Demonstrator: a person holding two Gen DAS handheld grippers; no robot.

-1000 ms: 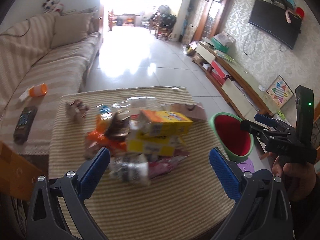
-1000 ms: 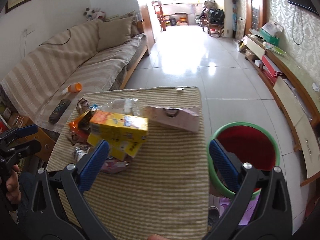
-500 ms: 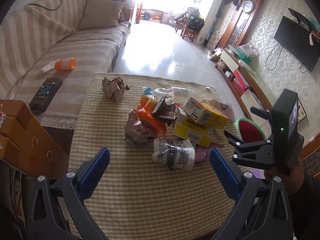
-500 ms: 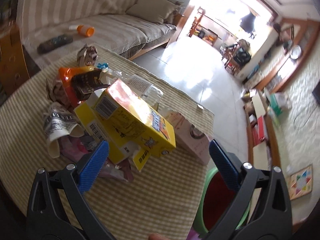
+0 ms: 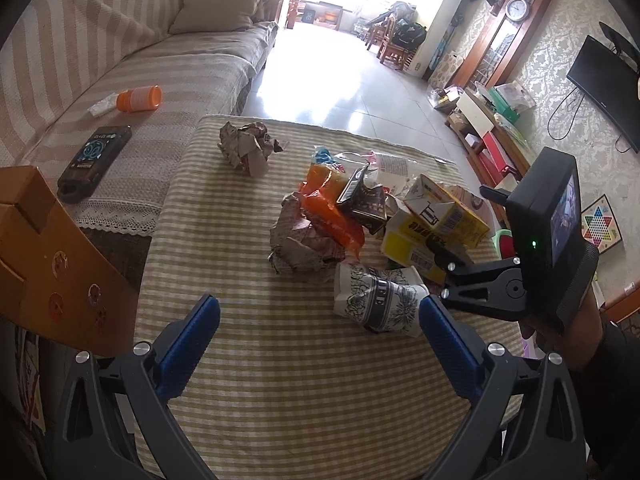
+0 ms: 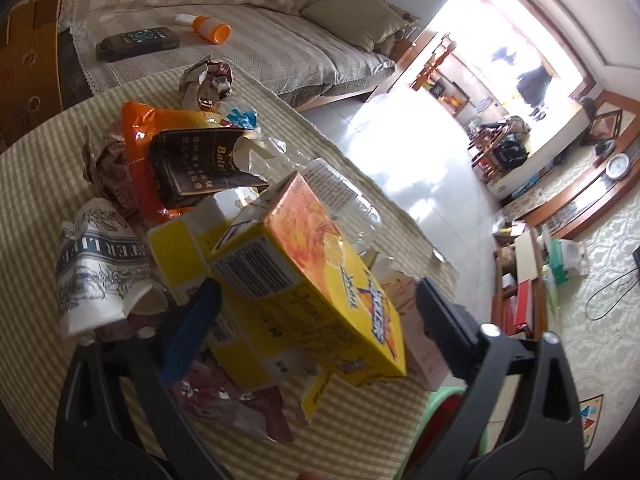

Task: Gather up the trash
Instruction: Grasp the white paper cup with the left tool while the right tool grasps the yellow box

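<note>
The table, under its striped green-and-cream cloth, fills the lower half of both views, and the trash sits heaped on it – right of centre in the left wrist view, centre-left in the right wrist view. The bin, green-rimmed and red inside, shows only as a sliver at the lower right of the right wrist view, just off the table's edge.

Within the heap, the orange-and-yellow carton lies on top, tilted, across a flatter yellow box. Behind them are an orange wrapper, a torn dark packet and a clear plastic bottle; a crushed printed paper cup lies at the left, and 1 ball of crumpled brown paper sits apart toward the upper middle of the left wrist view.

The step in hand looks like the 1st grasp. The right gripper straddles the carton's near end, its jaws closing, the carton between them but the pads not yet clearly pressing on it. The next move, I judge, calls for finishing the squeeze on the carton's 2 sides, lifting it clear without dragging the box beneath, then swinging to the lower right over the bin.

The left gripper hangs wide open and empty over bare cloth at the bottom of its view – the paper cup just beyond its right finger.
</note>
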